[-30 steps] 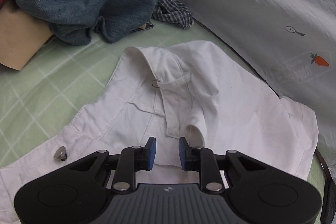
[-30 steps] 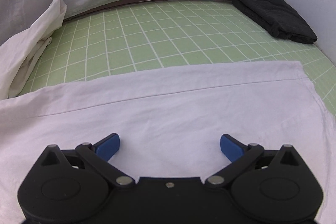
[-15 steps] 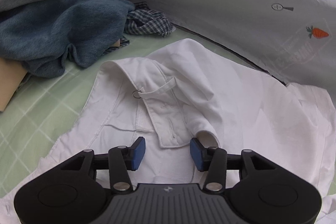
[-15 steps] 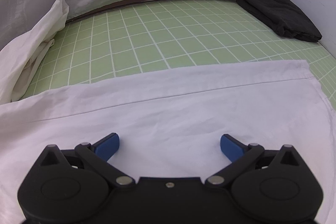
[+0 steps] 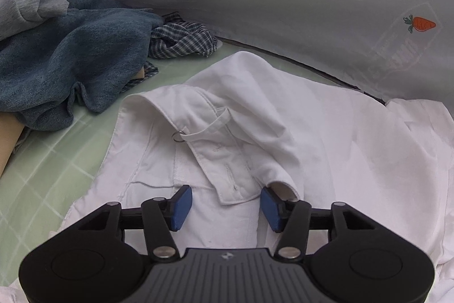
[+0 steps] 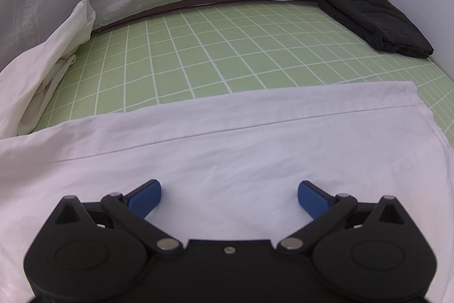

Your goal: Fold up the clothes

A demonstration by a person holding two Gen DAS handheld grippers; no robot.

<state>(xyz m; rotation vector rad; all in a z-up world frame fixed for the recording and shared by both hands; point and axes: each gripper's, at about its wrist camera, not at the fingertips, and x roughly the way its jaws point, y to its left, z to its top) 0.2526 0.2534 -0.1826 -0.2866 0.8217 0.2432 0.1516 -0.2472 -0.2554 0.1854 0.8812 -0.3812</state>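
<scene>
White trousers point(image 5: 326, 132) lie spread under both grippers' parted fingers point(image 5: 180, 203).

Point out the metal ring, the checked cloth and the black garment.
metal ring point(image 5: 177, 136), left wrist view, on the ring's loop.
checked cloth point(image 5: 181, 40), left wrist view, middle of the crumpled heap.
black garment point(image 6: 377, 22), right wrist view, its top face.
</scene>
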